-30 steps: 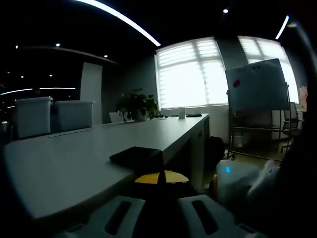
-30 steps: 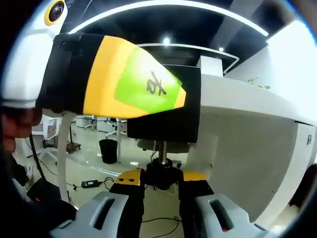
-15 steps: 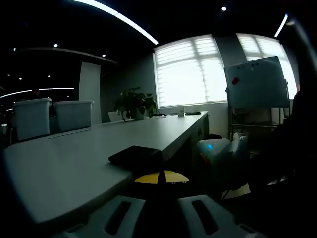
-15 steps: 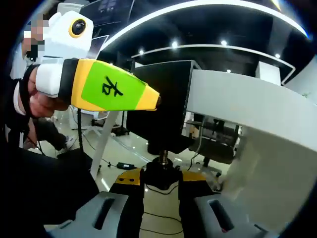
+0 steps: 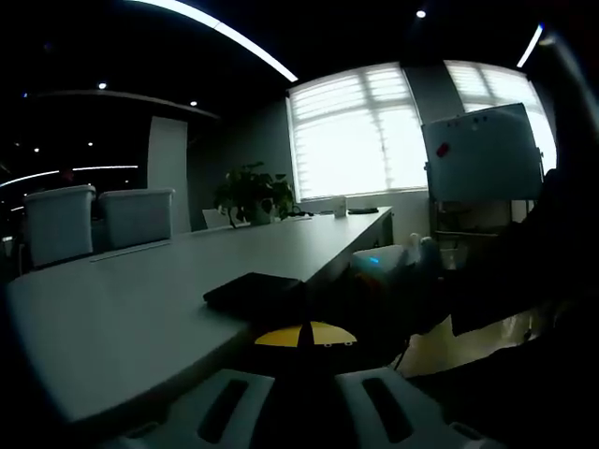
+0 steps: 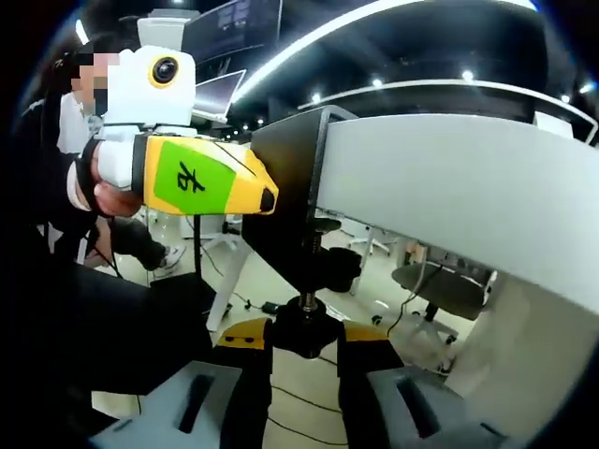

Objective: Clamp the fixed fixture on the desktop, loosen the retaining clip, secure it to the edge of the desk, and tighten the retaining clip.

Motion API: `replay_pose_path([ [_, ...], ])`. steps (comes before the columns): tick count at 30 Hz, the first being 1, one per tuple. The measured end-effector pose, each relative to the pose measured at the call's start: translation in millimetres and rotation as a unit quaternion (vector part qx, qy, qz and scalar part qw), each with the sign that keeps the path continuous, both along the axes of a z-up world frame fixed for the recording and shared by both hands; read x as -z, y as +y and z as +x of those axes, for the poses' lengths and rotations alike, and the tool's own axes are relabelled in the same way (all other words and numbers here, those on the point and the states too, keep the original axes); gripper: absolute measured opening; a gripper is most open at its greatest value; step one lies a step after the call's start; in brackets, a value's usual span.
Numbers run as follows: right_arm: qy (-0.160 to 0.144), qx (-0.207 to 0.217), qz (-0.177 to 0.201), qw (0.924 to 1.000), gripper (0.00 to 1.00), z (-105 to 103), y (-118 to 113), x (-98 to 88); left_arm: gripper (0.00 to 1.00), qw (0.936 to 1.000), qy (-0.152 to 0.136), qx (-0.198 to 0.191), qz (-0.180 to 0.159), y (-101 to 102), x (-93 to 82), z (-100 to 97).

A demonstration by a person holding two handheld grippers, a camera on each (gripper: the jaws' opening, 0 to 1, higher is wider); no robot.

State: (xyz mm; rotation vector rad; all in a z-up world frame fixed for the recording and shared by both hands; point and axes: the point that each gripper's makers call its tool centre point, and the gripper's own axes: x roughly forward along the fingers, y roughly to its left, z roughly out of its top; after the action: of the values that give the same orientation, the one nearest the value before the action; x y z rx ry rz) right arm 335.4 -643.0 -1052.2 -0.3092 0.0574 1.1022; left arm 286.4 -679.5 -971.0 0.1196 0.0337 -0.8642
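The black clamp fixture (image 6: 285,201) sits hooked over the edge of the white desk (image 6: 449,187). Its threaded screw (image 6: 307,281) points down from under the desk. My right gripper (image 6: 305,335) is shut on the black knob at the screw's lower end, yellow tips on either side. My left gripper (image 6: 201,176), yellow with a green label and held by a hand, has its tip against the fixture's outer upper corner. In the left gripper view the fixture's flat top plate (image 5: 251,291) lies on the desk (image 5: 140,309), just beyond my left gripper's (image 5: 304,335) closed yellow tips. The right gripper (image 5: 388,267) shows below the desk edge.
A person's dark sleeve and body (image 6: 84,318) stand left of the fixture. Office chairs (image 6: 426,281) and cables lie on the floor under the desk. Two white bins (image 5: 98,220), a potted plant (image 5: 255,195) and a whiteboard (image 5: 482,154) stand beyond the desk.
The right gripper has come in under the desk edge while staying on the knob. The fixture now sits further onto the desk edge. The left gripper has kept its place.
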Motion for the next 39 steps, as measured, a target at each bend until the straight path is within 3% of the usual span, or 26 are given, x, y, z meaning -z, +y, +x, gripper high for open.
replay_pose_path([
  [8, -0.004, -0.004, -0.012, 0.9999, 0.26, -3, -1, 0.0, 0.01, 1.0, 0.002, -0.001, 0.005, -1, 2.0, 0.4],
  [12, -0.017, 0.033, 0.0, 0.9993, 0.26, -4, -4, -1.7, 0.01, 1.0, 0.002, -0.004, 0.004, -1, 1.9, 0.5],
  [15, -0.02, 0.079, 0.029, 0.9963, 0.33, 2, -13, -5.6, 0.01, 1.0, 0.003, -0.004, 0.002, 0, 1.7, 0.2],
  [19, -0.005, 0.158, 0.083, 0.9839, 0.46, 3, -23, -14.3, 0.01, 1.0, 0.001, -0.005, -0.002, -1, -0.6, -0.7],
  [21, -0.014, 0.186, 0.084, 0.9789, 0.5, -1, -23, -14.4, 0.01, 1.0, 0.001, -0.002, -0.005, 0, -2.5, -0.7],
  [24, -0.016, 0.254, 0.079, 0.9639, 0.48, -4, -25, -4.6, 0.01, 1.0, -0.001, 0.0, -0.01, -1, -5.0, -1.2],
  [27, -0.018, 0.318, 0.085, 0.9439, 0.48, -2, -28, 0.4, 0.01, 0.9999, -0.002, 0.0, -0.012, -2, -5.0, -1.7],
  [30, -0.022, 0.361, 0.095, 0.9274, 0.48, -3, -27, 1.0, 0.01, 0.9999, -0.003, 0.0, -0.013, -2, -5.1, -2.1],
  [35, -0.028, 0.381, 0.089, 0.9199, 0.49, -3, -19, 1.8, 0.01, 0.9999, -0.002, 0.002, -0.015, -2, -4.7, -2.3],
  [37, -0.007, 0.386, 0.108, 0.9159, 0.49, -1, -18, 2.2, 0.01, 0.9999, -0.002, 0.002, -0.015, -2, -4.6, -2.3],
  [39, -0.019, 0.39, 0.104, 0.9148, 0.5, 2, -18, -1.2, 0.01, 0.9999, -0.002, 0.002, -0.014, -2, -4.5, -2.1],
])
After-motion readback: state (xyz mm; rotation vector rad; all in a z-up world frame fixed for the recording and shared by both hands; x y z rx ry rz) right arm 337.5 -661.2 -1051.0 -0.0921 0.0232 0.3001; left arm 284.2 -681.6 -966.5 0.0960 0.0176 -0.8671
